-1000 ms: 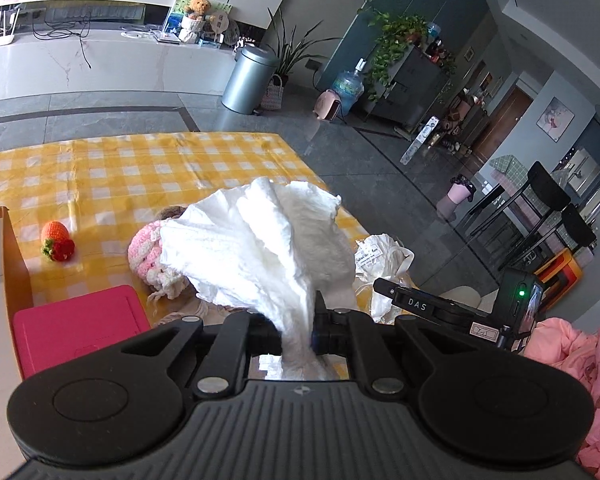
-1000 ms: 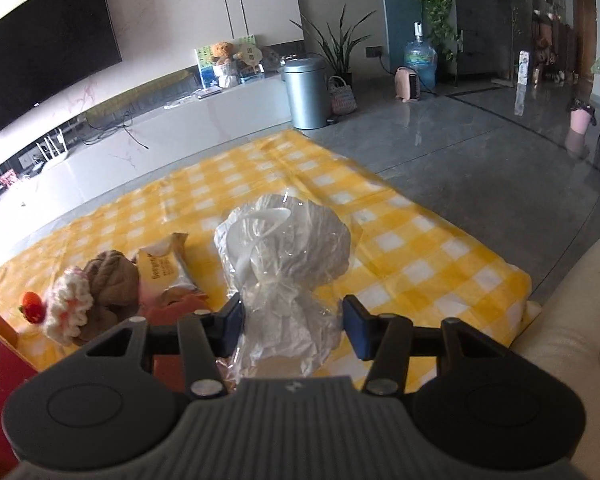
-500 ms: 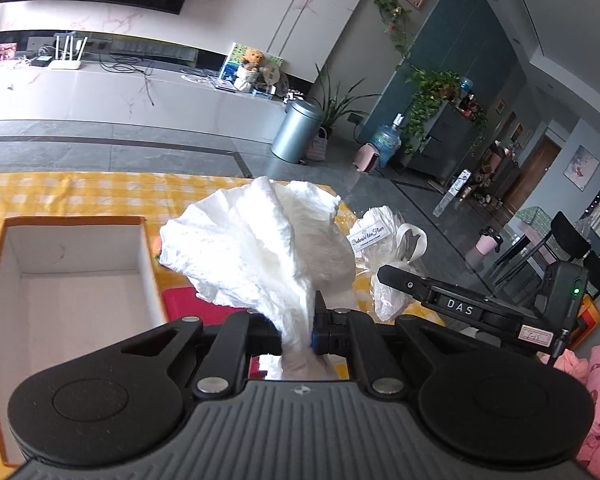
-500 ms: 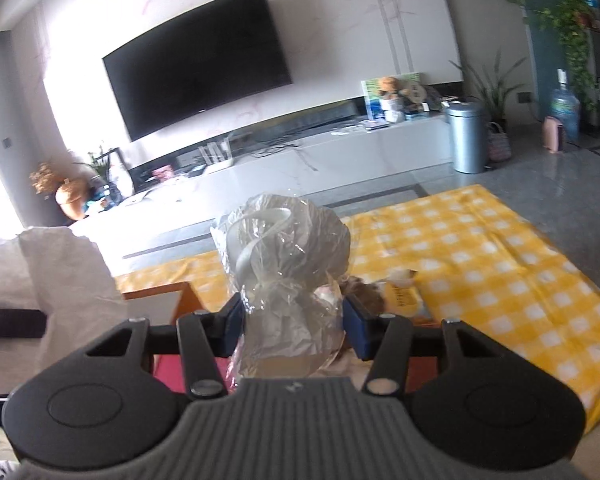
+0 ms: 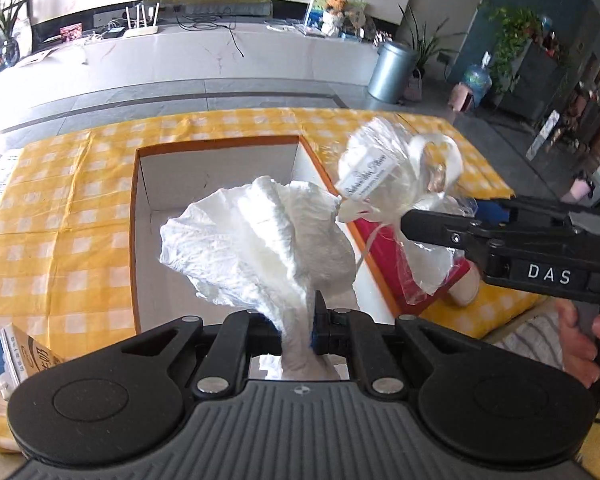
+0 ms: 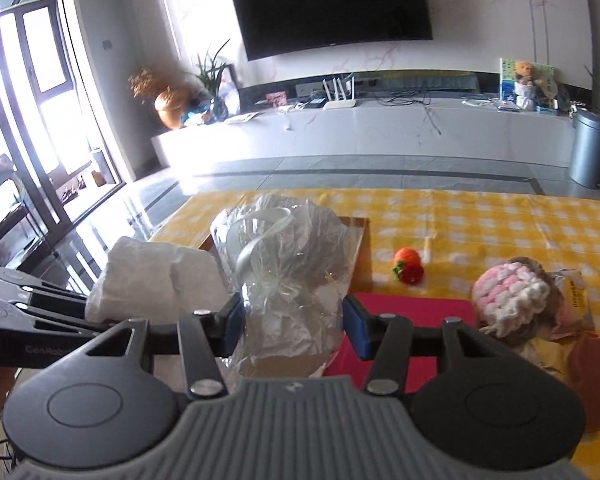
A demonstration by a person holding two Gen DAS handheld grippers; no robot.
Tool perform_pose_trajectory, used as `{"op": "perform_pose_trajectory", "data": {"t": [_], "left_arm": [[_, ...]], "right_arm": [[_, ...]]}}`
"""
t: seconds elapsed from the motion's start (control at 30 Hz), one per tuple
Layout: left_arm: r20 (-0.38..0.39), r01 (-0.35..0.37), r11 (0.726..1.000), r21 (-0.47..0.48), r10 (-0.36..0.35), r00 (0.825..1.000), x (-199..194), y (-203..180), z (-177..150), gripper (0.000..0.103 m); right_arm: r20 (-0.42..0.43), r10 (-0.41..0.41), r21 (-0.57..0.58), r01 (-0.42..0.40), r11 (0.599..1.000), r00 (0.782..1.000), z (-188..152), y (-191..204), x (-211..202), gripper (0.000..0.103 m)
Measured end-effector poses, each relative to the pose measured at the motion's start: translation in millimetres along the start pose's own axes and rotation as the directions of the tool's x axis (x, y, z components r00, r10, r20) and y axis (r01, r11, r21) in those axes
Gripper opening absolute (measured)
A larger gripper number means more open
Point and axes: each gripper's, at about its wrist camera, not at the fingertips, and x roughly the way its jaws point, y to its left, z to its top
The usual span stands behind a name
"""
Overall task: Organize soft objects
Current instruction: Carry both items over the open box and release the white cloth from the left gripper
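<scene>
My left gripper (image 5: 298,322) is shut on a crumpled white cloth (image 5: 260,240), which hangs over the open orange-rimmed box (image 5: 134,220) with its white inside. To its right, my right gripper (image 5: 452,216) comes in beside the box. In the right wrist view the right gripper (image 6: 294,324) is shut on a clear plastic-wrapped white bundle (image 6: 284,248), its blue pads pressing on the wrap from both sides. The same bundle (image 5: 400,176) has a white label. The cloth (image 6: 156,280) and left gripper (image 6: 88,312) show at the left of that view.
A pink lid (image 6: 400,320) lies right of the box on the yellow checked tablecloth (image 6: 480,220). Farther right are a knitted strawberry (image 6: 408,266), a pink and white knitted piece (image 6: 508,292) and a snack packet (image 6: 572,292). A small carton (image 5: 16,356) stands near left. A hand (image 5: 580,344) holds the right gripper.
Both grippers have swung left over the table with their loads still held. The box has come under the white cloth, and the bundle now hangs by the box's right side.
</scene>
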Motion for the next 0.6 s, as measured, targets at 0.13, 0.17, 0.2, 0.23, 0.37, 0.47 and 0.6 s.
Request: {"op": "perform_pose_trajectory", "data": {"t": [0.13,0.17,0.2,0.23,0.37,0.47,0.6], "left_arm": [[-0.080,-0.105,0.993,0.046,0.109,0.991,23,5,-18,0.012],[-0.089,-0.117,0.992,0.048,0.120,0.989,29,7,-21,0.012],[-0.107,-0.131,0.990,0.049,0.136,0.985,35,8,-24,0.012],[-0.126,-0.147,0.988,0.052,0.152,0.980,42,9,-25,0.012],[-0.187,-0.238,0.964,0.115,0.257,0.948,68,16,-35,0.012],[-0.213,-0.256,0.960,0.112,0.275,0.937,76,21,-41,0.012],[-0.198,-0.265,0.958,0.114,0.283,0.938,66,24,-43,0.041]], "right_arm": [[-0.088,0.028,-0.024,-0.030,0.999,0.996,-6,17,36,0.052],[-0.114,0.029,-0.028,-0.032,0.999,0.993,-8,20,44,0.052],[-0.154,0.018,-0.041,-0.025,0.999,0.988,-14,28,55,0.052],[-0.186,0.008,-0.059,-0.020,0.998,0.982,-17,30,64,0.052],[-0.278,-0.016,-0.111,-0.015,0.994,0.960,-29,40,100,0.052],[-0.316,-0.028,-0.127,-0.013,0.992,0.948,-33,41,116,0.052],[-0.312,-0.043,-0.136,0.000,0.991,0.949,-34,41,116,0.052]]}}
